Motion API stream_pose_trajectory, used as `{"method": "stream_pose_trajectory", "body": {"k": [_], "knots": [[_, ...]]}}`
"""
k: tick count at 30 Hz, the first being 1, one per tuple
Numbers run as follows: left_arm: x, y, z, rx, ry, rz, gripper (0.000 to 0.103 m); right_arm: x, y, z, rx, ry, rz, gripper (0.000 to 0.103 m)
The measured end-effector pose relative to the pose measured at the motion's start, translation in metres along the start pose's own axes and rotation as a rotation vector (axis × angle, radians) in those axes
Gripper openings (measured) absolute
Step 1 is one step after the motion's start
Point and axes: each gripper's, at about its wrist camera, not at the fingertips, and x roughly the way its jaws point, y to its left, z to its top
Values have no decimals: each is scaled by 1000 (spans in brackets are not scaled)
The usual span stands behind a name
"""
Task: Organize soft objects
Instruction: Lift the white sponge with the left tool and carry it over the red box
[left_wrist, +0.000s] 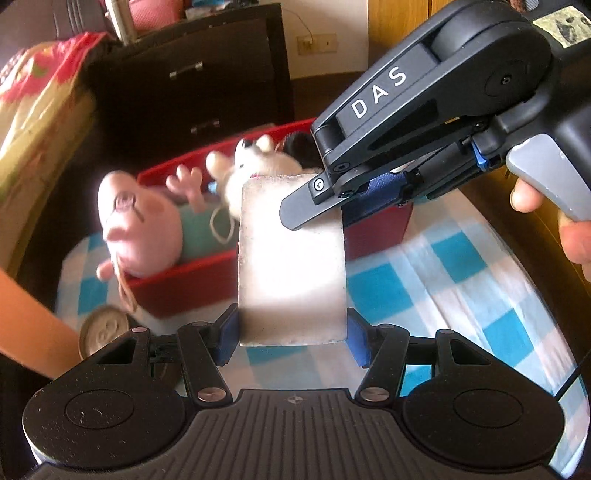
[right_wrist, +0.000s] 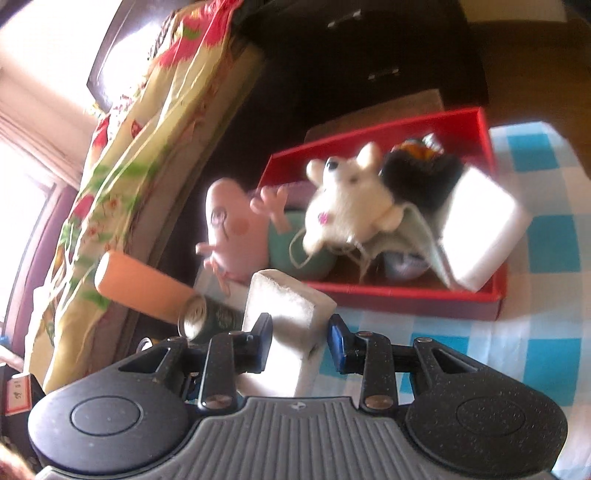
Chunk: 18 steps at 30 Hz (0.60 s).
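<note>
Blurred plush toys (right_wrist: 347, 206) in the red box (right_wrist: 484, 295); black plush (left_wrist: 299, 146) half hidden behind the foam block (left_wrist: 291, 258).

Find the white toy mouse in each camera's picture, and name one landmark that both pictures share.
Left wrist view: the white toy mouse sits just above the centre, left of the middle.
Right wrist view: the mouse sits just right of the centre, above the middle.
Shared landmark: the red box that holds it.
</note>
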Motion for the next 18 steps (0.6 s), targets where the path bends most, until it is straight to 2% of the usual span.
{"method": "stream_pose_trajectory", "body": {"k": [10,11,18], "knots": [[9,-1,42,18,-64,32,59,-20,-14,24,61,-122,20,10],[12,1,48,16,-70,47,59,-21,-16,27,70,-131,25,7],[41,19,79,-4,-70,87,59,-12,-33,54,142,-194,52,4]]}}
